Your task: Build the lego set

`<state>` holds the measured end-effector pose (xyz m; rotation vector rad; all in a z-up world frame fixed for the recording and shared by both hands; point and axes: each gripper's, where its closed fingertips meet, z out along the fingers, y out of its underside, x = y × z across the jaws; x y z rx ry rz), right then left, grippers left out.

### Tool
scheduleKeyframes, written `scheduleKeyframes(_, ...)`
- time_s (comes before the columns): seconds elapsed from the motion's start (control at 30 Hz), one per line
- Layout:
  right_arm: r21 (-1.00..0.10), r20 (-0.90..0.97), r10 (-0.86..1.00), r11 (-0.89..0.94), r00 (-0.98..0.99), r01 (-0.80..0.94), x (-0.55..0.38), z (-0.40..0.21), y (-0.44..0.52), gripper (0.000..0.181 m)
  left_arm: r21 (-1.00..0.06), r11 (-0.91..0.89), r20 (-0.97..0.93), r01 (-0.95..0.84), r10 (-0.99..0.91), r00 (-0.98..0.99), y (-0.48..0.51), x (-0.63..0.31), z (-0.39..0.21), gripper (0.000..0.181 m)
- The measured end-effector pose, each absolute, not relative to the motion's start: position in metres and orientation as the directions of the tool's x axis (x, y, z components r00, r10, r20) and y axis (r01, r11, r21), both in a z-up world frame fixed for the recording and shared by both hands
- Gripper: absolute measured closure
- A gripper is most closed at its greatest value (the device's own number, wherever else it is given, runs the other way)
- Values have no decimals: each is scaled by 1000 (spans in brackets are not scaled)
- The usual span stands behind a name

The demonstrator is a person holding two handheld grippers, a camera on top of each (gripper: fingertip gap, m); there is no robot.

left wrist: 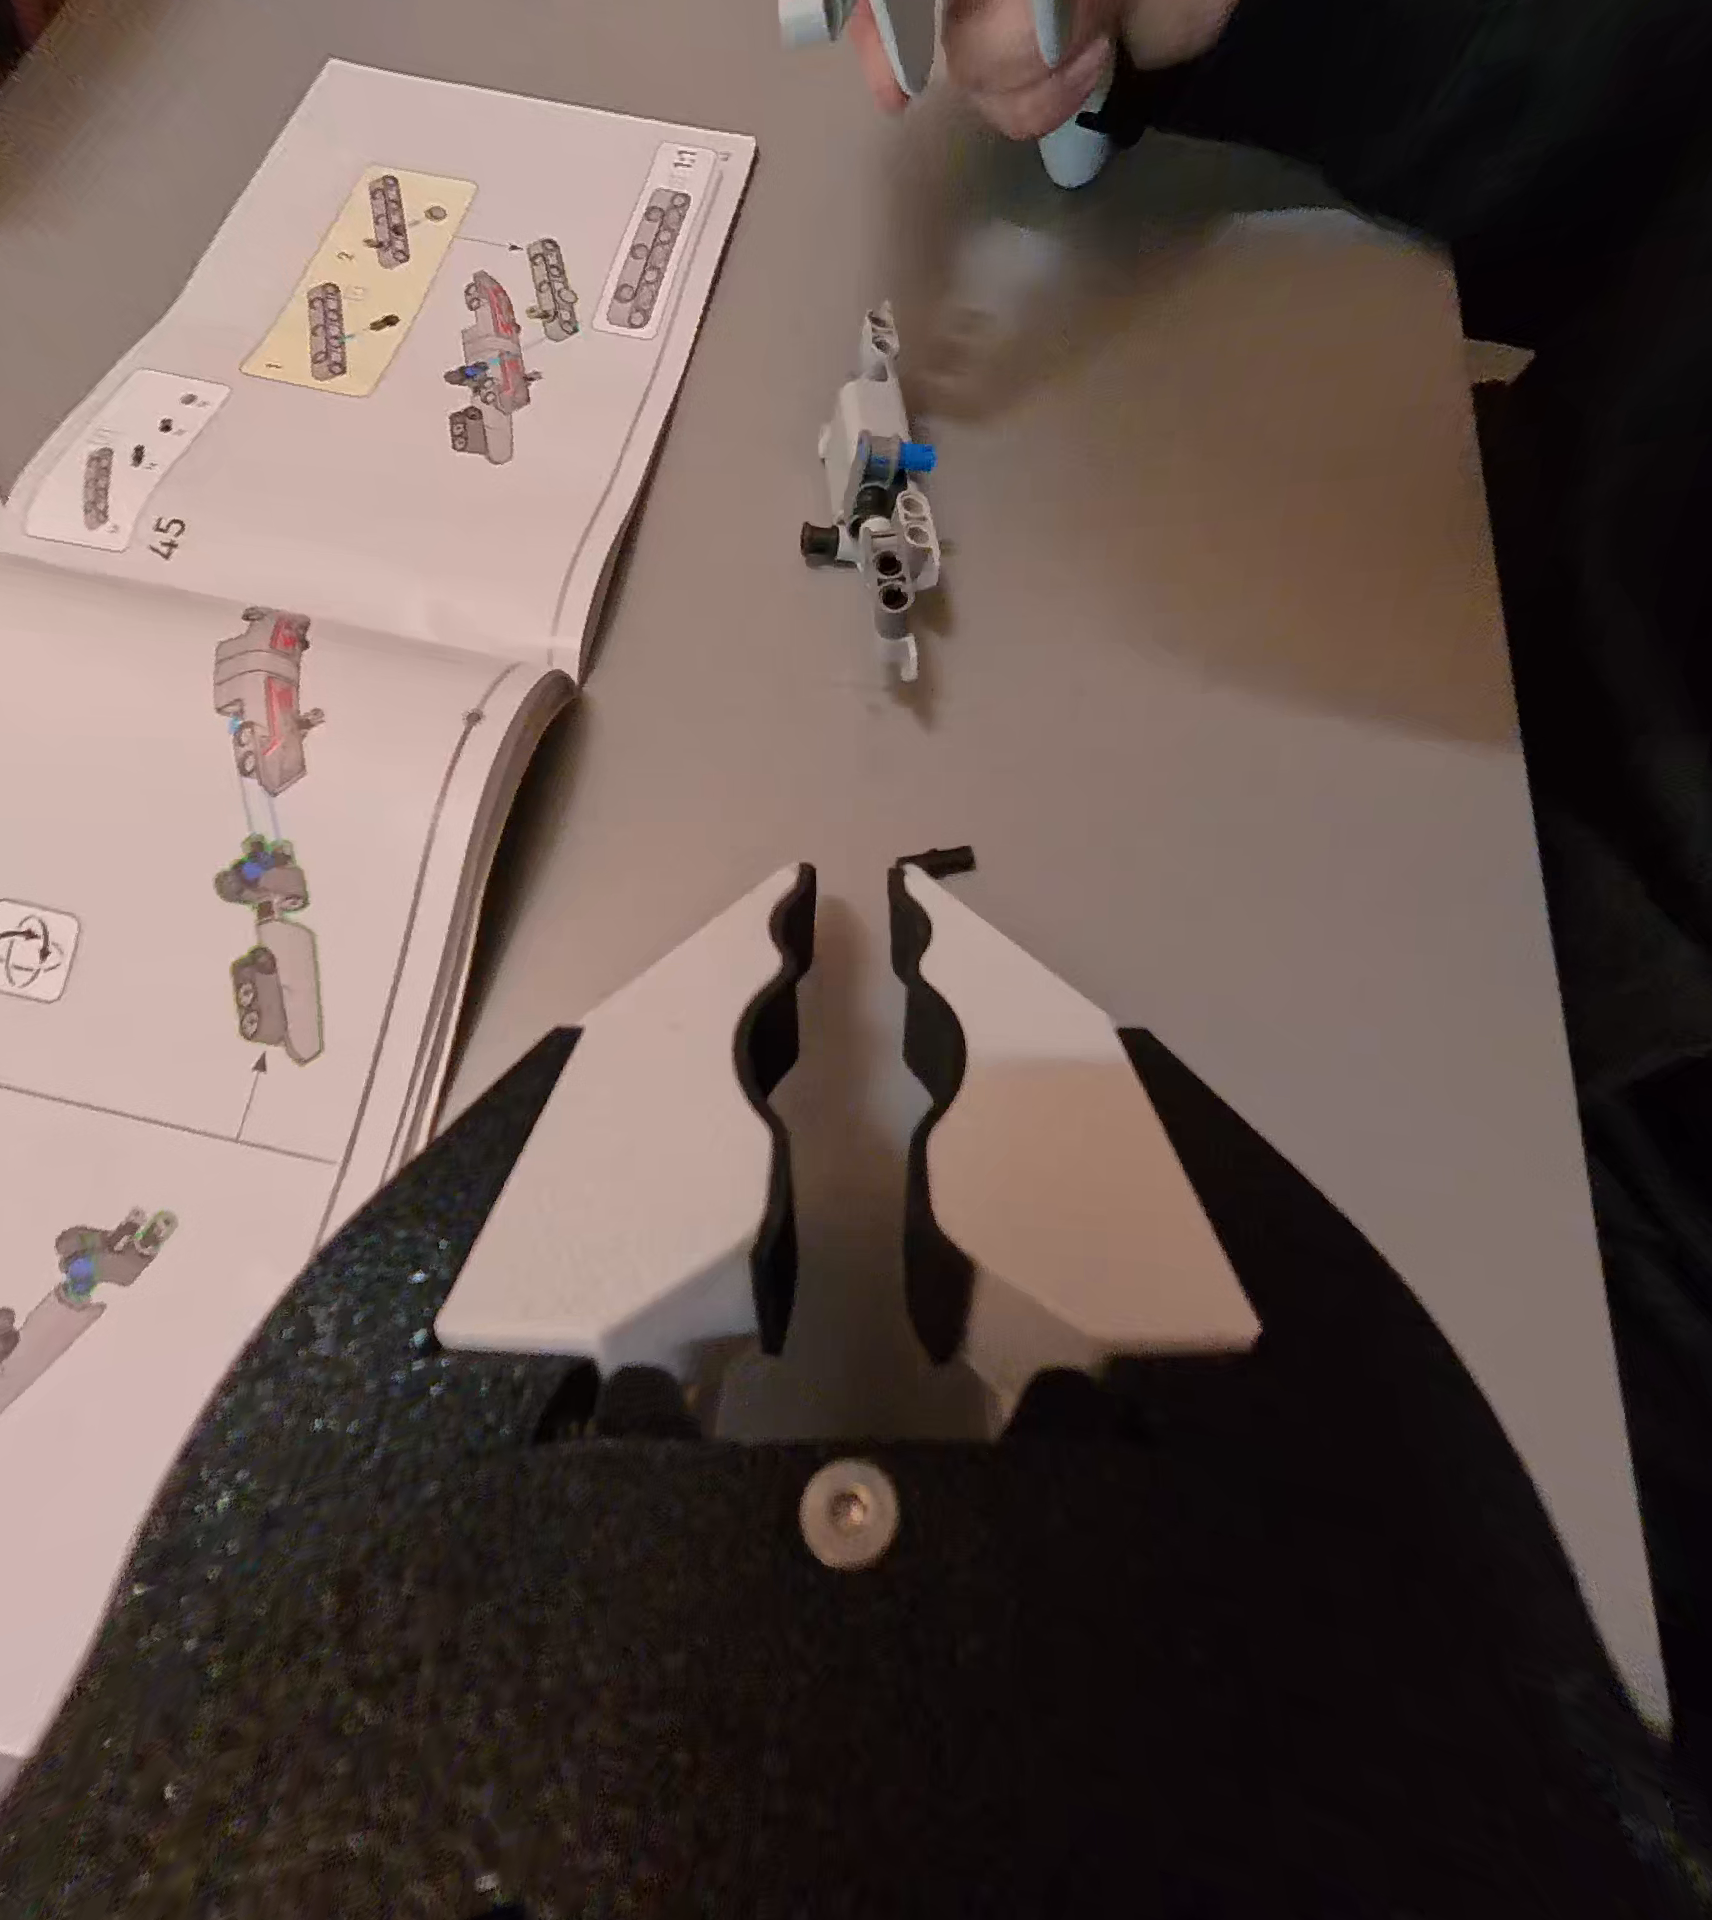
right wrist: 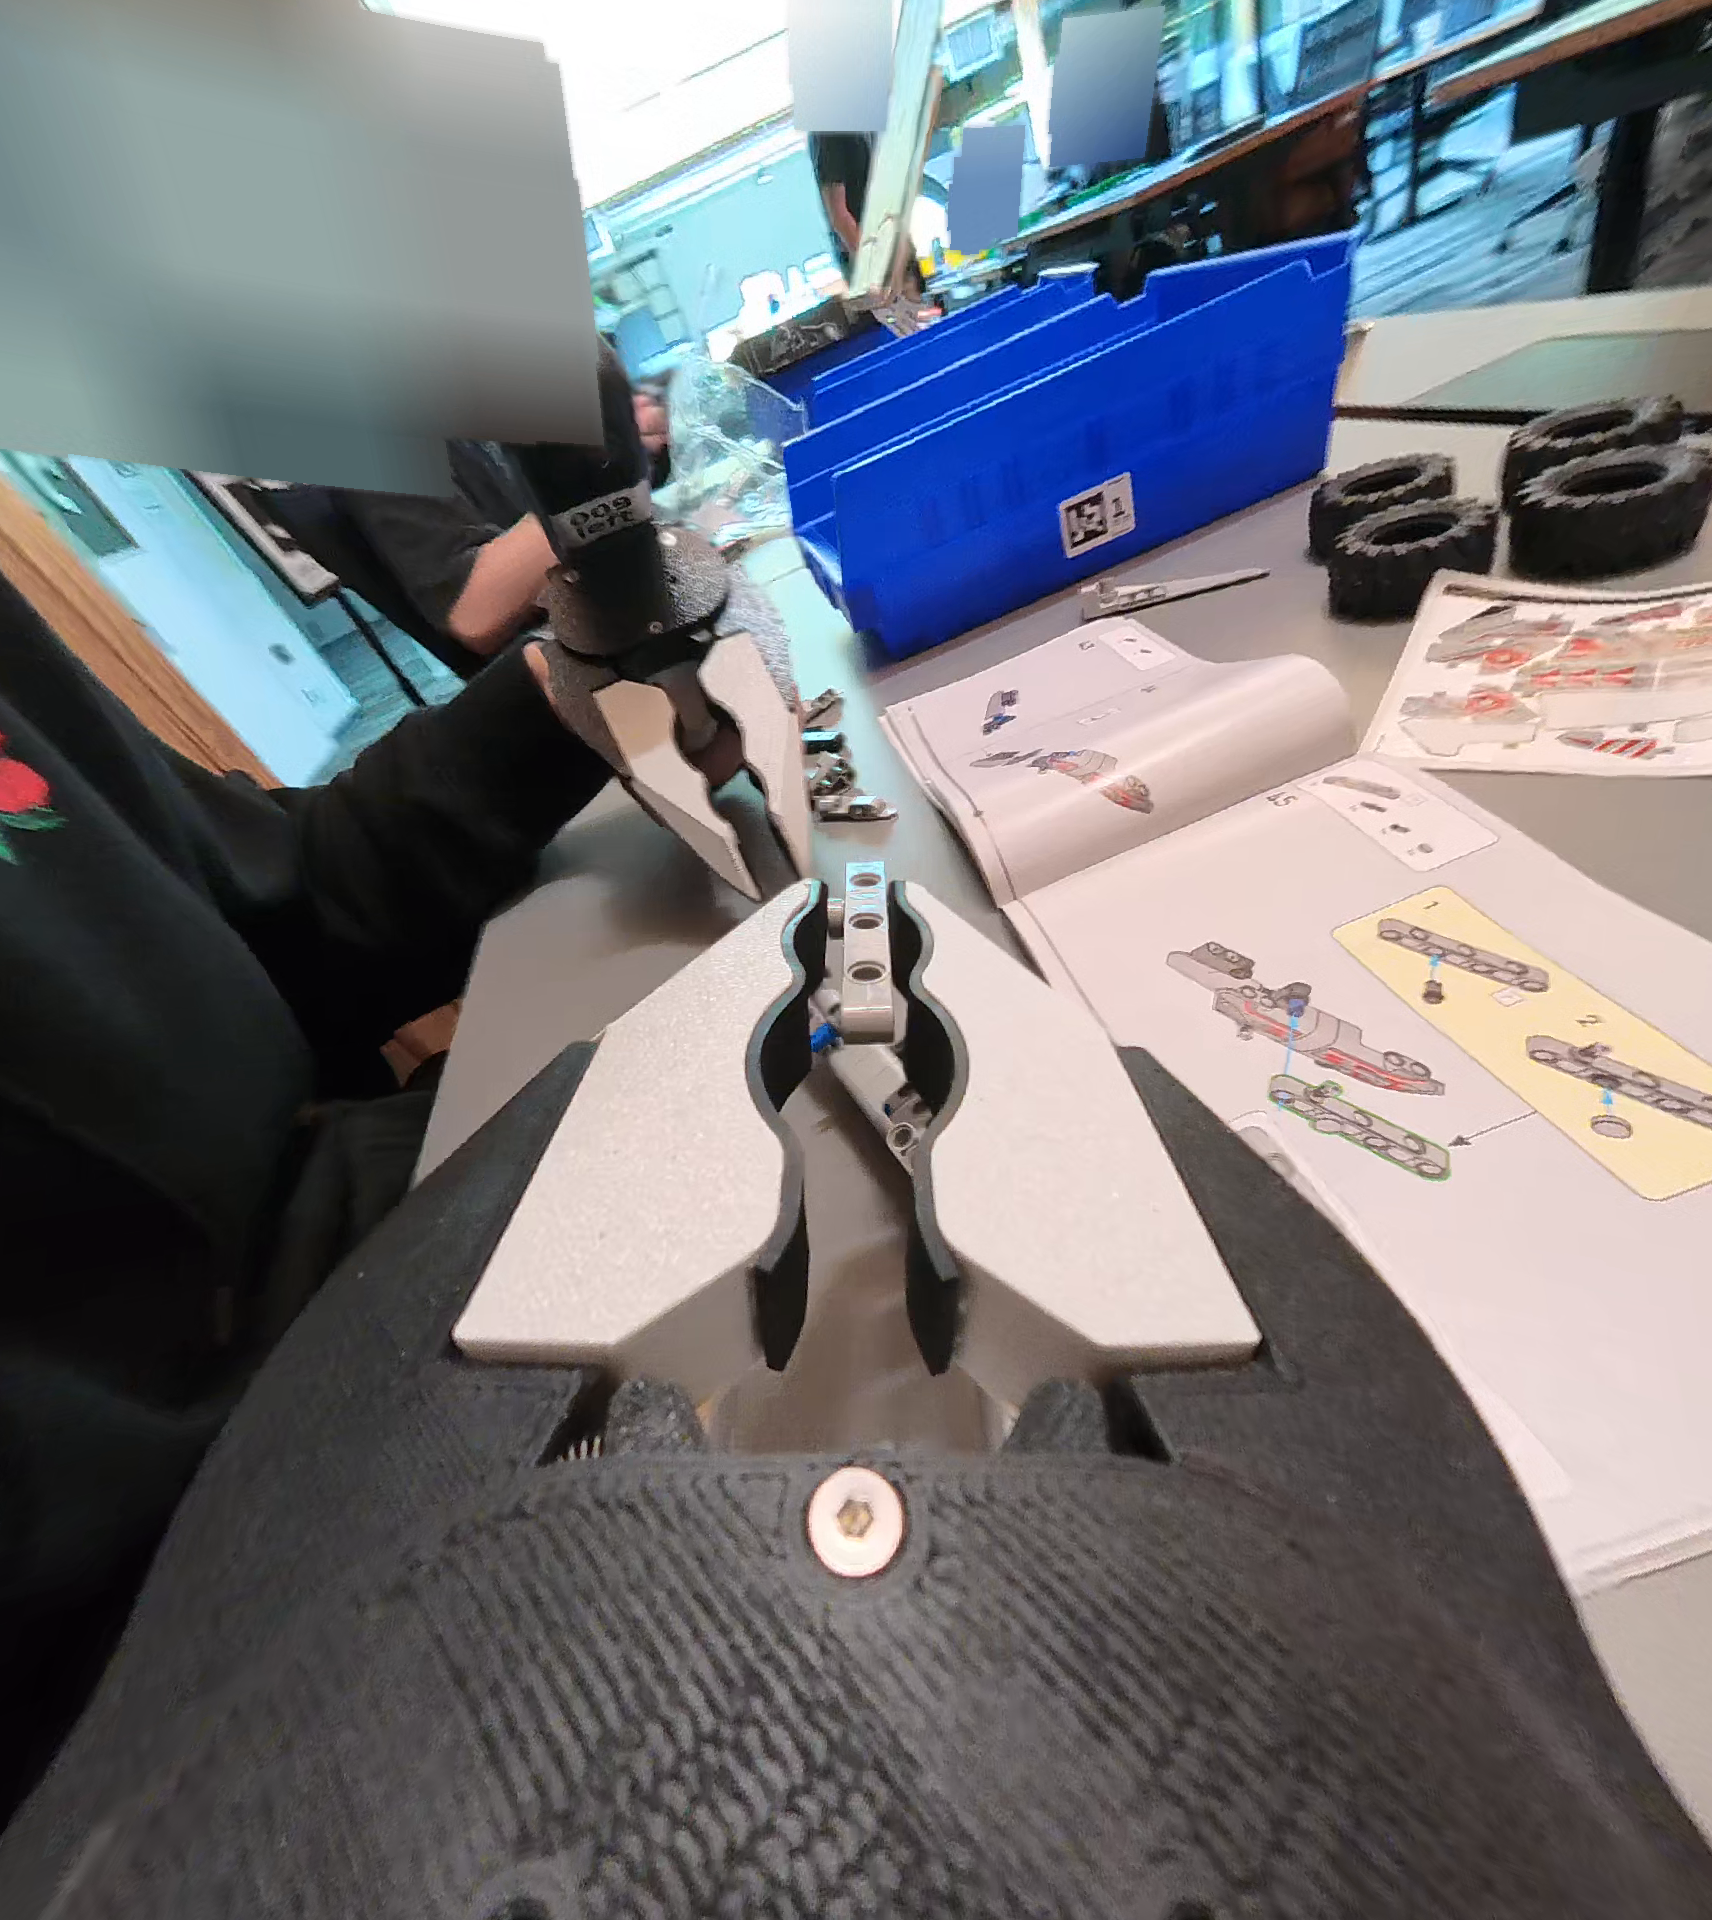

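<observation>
A small grey and white lego sub-assembly with a blue pin lies on the grey table, ahead of my left gripper. The left gripper's jaws stand a narrow gap apart with nothing between them. A small black pin sits at its right fingertip. My right gripper is shut on a grey beam with round holes, held above the sub-assembly. The left gripper hovers just beyond it in the right wrist view. The hand on the right gripper shows at the top of the left wrist view.
An open instruction booklet lies left of the left gripper and also shows in the right wrist view. Blue bins, black tyres, a sticker sheet and loose small parts sit farther back. A person in black sits along the table edge. The left gripper's tips are roughly 15 cm from the right gripper's.
</observation>
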<state>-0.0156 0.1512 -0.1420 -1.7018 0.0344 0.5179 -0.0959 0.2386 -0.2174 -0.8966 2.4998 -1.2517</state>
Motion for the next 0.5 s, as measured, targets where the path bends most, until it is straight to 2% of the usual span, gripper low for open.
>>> scheduleKeyframes(0.2, -896, -442, 242, -171, 864, -411, -1, -138, 149, 172, -771, 444, 117, -456, -606, -787, 241, -96, -222, 170)
scheduleKeyframes(0.5, -895, -438, 236, -198, 867, -399, -3, -142, 150, 172, -740, 481, 118, -471, -596, -794, 245, -104, -227, 170)
